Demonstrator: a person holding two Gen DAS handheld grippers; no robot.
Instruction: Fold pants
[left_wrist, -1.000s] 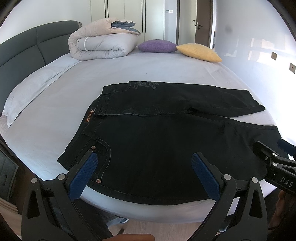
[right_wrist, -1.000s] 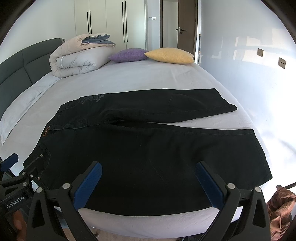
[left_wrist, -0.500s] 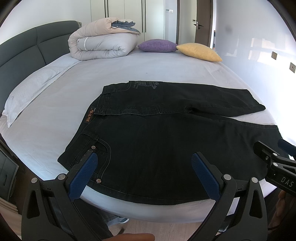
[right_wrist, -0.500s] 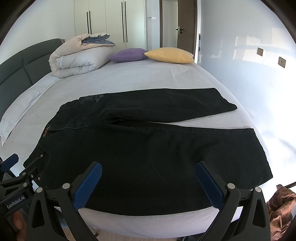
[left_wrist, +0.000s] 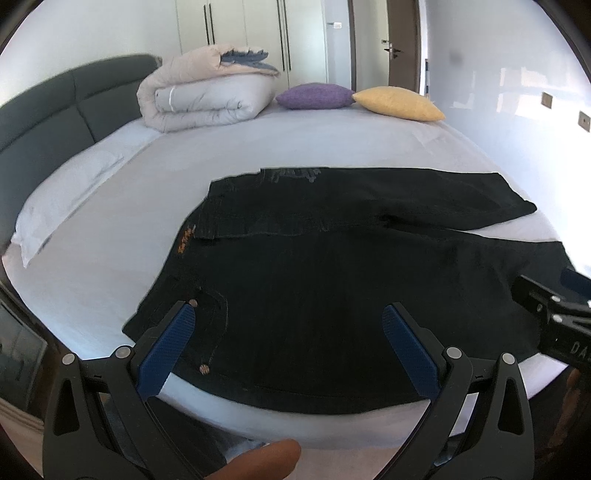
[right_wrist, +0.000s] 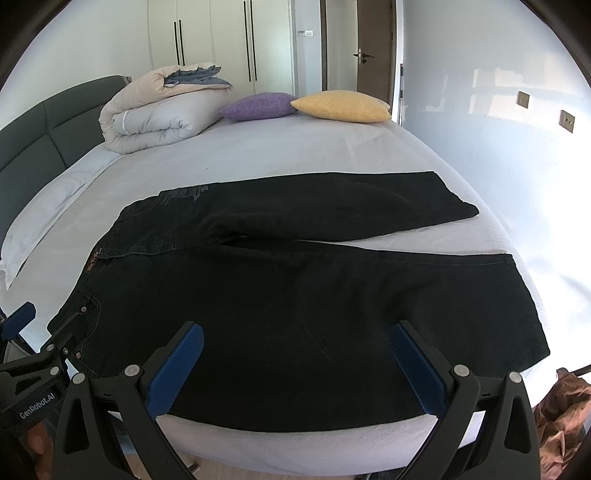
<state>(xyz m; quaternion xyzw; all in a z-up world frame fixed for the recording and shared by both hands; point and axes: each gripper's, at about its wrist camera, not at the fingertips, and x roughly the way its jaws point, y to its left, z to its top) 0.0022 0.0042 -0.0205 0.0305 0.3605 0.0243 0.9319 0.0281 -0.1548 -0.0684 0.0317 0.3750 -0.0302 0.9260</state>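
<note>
Black jeans (left_wrist: 332, 266) lie flat and spread on the white bed, waistband to the left, both legs running right; they also show in the right wrist view (right_wrist: 314, 295). My left gripper (left_wrist: 288, 314) is open and empty, hovering over the near edge by the front pocket. My right gripper (right_wrist: 295, 332) is open and empty, over the near leg. The right gripper's body shows at the right edge of the left wrist view (left_wrist: 554, 317); the left gripper's body shows at the lower left of the right wrist view (right_wrist: 33, 369).
A folded duvet (left_wrist: 207, 99), a purple cushion (left_wrist: 314, 96) and a yellow cushion (left_wrist: 399, 103) sit at the far side of the bed. A white pillow (left_wrist: 62, 192) lies by the dark headboard (left_wrist: 55, 99). The bed's near edge (left_wrist: 295, 424) is close below the grippers.
The left wrist view has shifted slightly closer and lower toward the jeans. The jeans lie as before and both grippers stay open.
</note>
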